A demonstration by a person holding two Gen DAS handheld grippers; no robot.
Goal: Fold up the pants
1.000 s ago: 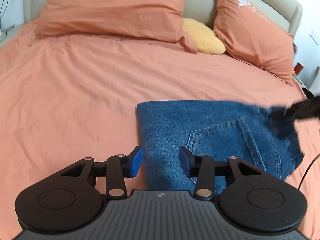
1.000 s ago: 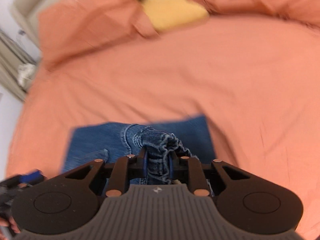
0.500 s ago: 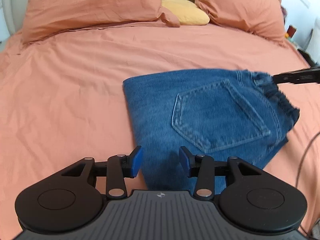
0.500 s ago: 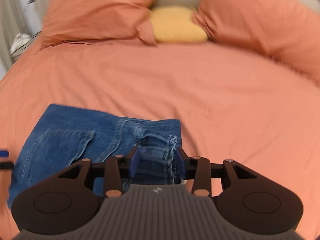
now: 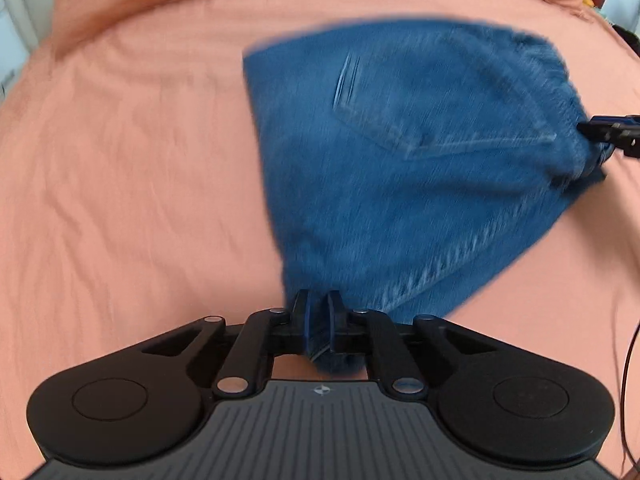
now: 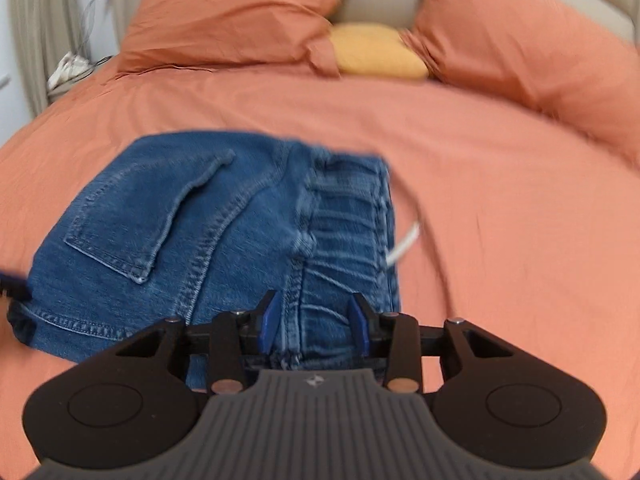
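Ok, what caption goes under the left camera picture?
Left gripper pinches folded blue jeans on an orange bed.

Pants [image 6: 208,216]: blue denim, coarse twill weave, matt; pale raised topstitching along pocket [image 6: 152,208] and seams; waistband [image 6: 348,216] gathered into ridges. Left wrist view blurred, so the weave there is only probable.

Bed cover [image 6: 500,208]: orange woven cloth, matt, finely creased. Pillows [image 6: 228,16] in the same orange cloth, more crumpled. Small cushion [image 6: 376,50]: yellow cloth, soft-looking, matt.

Left gripper [image 5: 318,320]: black plastic, matt, smooth; ribbed grey plate at the base; linkage pins look like dull metal. Right gripper [image 6: 314,320]: same black plastic; fingers [image 6: 267,322] faced with blue pads, slight sheen.

Headboard [image 6: 380,0]: beige, smooth, probably upholstered.
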